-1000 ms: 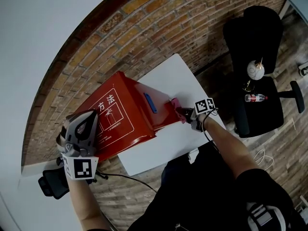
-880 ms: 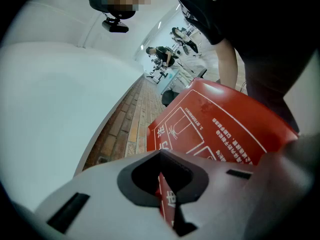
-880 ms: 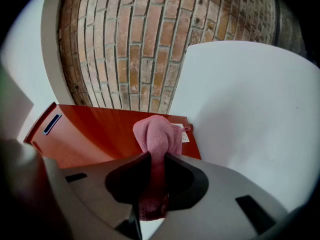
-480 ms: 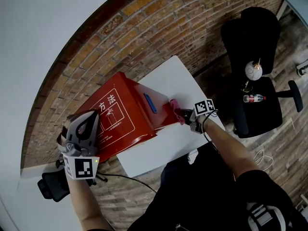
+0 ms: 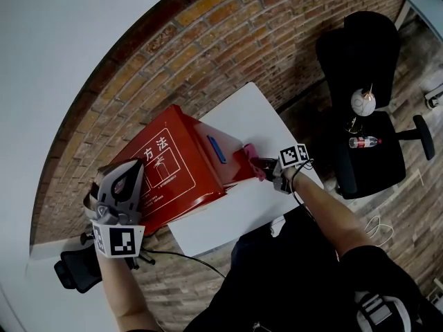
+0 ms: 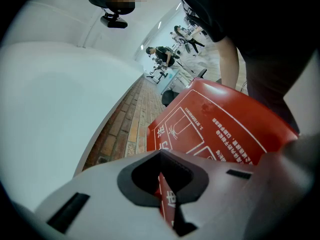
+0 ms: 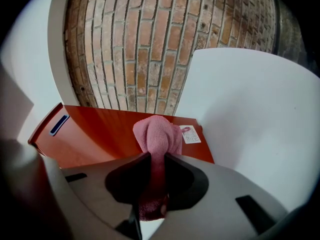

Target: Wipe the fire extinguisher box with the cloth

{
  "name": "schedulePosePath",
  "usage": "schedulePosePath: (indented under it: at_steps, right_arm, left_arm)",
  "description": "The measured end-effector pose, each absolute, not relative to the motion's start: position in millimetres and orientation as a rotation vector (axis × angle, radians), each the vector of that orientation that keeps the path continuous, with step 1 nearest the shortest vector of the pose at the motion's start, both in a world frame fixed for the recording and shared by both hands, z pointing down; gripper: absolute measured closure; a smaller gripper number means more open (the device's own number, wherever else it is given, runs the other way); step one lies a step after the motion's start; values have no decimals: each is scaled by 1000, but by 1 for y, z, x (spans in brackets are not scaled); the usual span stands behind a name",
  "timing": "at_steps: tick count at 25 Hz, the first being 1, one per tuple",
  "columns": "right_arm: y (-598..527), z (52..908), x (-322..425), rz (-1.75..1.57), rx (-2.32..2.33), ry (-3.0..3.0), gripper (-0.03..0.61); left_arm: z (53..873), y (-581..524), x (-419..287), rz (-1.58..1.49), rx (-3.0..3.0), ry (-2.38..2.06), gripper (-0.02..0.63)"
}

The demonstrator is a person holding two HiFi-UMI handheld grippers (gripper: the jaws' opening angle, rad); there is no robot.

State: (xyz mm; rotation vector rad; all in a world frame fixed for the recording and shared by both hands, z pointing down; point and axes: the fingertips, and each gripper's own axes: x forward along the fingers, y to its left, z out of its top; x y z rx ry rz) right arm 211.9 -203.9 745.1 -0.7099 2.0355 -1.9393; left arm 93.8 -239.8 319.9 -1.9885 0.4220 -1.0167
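Brick flooring runs in a broad band beside a plain white wall. A white tabletop stands out over it, bare apart from what lies at its left part.

That is the red fire extinguisher box. It lies on its side, with its white-printed panel facing up and its left end reaching past the tabletop's edge. A blue handle shows on the side that faces the bare tabletop.

A black office chair stands on the bricks to the right, well apart from the tabletop. On its seat are 1 plastic bottle and a white round object.

The left gripper sits at the box's left end. Its 2 jaws are clenched, and in the left gripper view a thin red strip of the printed panel shows between them.

The right gripper is at the box's right end, level with the tabletop. Its jaws are clamped on a pink cloth. The bunched free end of the cloth pokes out past the jaw tips and lies against the box's red side, just beside a small white label.
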Motion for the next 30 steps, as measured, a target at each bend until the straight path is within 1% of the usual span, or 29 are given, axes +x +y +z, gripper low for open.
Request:
schedulePosePath:
  at_steps: [30]
  right_arm:
    - [-202, 698, 212, -1868, -669, 2042, 491]
  left_arm:
    - [319, -240, 94, -1012, -1990, 426, 586]
